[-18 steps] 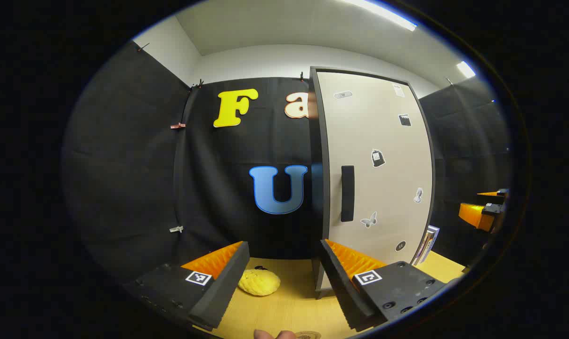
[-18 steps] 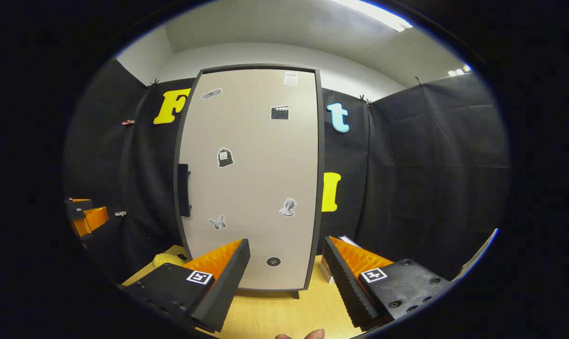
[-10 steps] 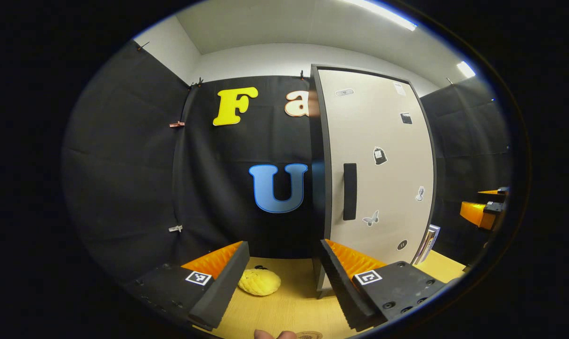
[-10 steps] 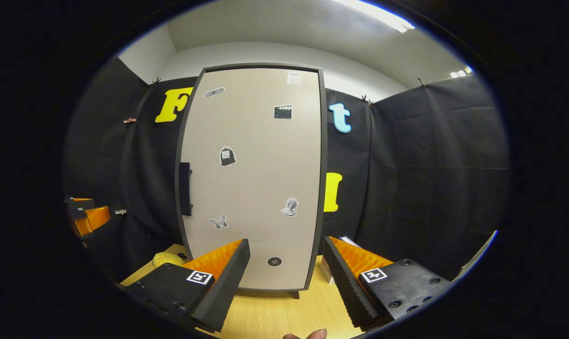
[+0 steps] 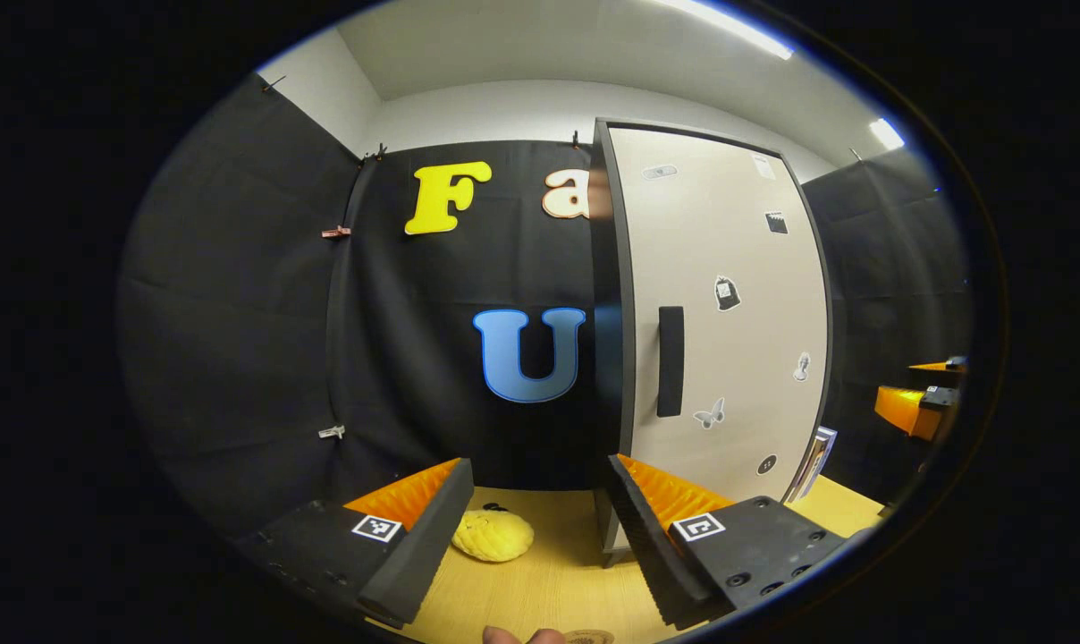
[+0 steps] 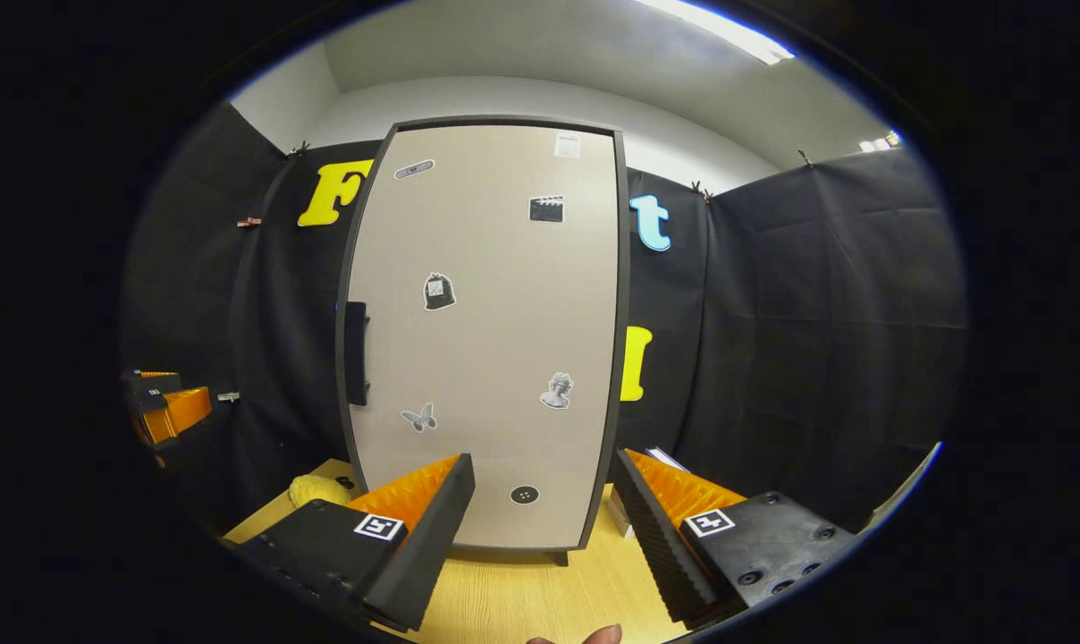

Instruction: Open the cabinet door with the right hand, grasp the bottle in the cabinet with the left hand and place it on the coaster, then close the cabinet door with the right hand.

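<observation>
The right claw (image 6: 544, 501) is hanging wide open and empty, facing the closed cabinet door (image 6: 486, 331) ahead of it; the door's black handle (image 6: 355, 353) is sitting up and to the left of its fingers, well apart. The left claw (image 5: 535, 510) is likewise gaping, holding nothing, above the desk (image 5: 549, 581); the bottle is presumably behind the door. Opening is the step in hand; next, the right claw needs to close on the handle.

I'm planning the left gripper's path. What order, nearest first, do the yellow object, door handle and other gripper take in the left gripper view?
1. Yellow object: on the table, just ahead of the left gripper.
2. Door handle: ahead, right.
3. Other gripper: far right.
</observation>
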`<action>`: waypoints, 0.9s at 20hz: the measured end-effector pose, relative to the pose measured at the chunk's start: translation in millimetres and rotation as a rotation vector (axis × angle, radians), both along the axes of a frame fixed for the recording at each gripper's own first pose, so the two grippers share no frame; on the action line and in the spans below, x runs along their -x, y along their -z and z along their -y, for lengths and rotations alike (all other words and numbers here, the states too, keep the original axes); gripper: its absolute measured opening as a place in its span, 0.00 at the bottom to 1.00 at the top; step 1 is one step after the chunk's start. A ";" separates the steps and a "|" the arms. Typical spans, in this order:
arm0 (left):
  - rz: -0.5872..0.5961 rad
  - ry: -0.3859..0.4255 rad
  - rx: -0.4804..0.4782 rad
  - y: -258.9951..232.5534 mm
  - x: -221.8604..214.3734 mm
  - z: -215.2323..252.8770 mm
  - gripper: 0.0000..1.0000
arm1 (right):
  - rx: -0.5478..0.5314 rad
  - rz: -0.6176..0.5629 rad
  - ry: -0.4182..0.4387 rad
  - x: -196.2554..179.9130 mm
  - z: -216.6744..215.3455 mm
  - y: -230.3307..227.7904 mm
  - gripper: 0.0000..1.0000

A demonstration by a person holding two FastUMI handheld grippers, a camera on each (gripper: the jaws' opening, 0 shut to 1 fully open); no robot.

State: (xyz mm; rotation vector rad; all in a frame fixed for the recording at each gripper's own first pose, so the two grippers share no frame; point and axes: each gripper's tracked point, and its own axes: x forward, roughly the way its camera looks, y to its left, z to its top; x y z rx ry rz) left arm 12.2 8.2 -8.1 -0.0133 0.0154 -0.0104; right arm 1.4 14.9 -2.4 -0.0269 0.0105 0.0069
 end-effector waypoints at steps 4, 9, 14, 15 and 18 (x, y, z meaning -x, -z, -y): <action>0.004 0.007 -0.003 0.3 -2.2 -4.3 0.95 | -0.019 -0.007 -0.011 -3.0 -11.8 -0.7 0.98; 0.007 0.018 -0.009 -0.7 -5.0 -14.5 0.95 | -0.026 0.004 -0.038 -11.3 -40.5 -9.5 0.98; 0.001 0.026 -0.005 3.7 -7.3 -29.8 0.95 | -0.043 -0.005 -0.080 -30.5 -90.9 -15.3 0.98; 0.003 0.028 -0.005 2.9 -8.1 -32.6 0.95 | -0.054 -0.009 -0.095 -35.3 -103.8 -15.9 0.98; 0.003 0.029 -0.002 6.3 -9.7 -41.7 0.95 | -0.070 -0.010 -0.133 -54.7 -138.5 -18.4 0.98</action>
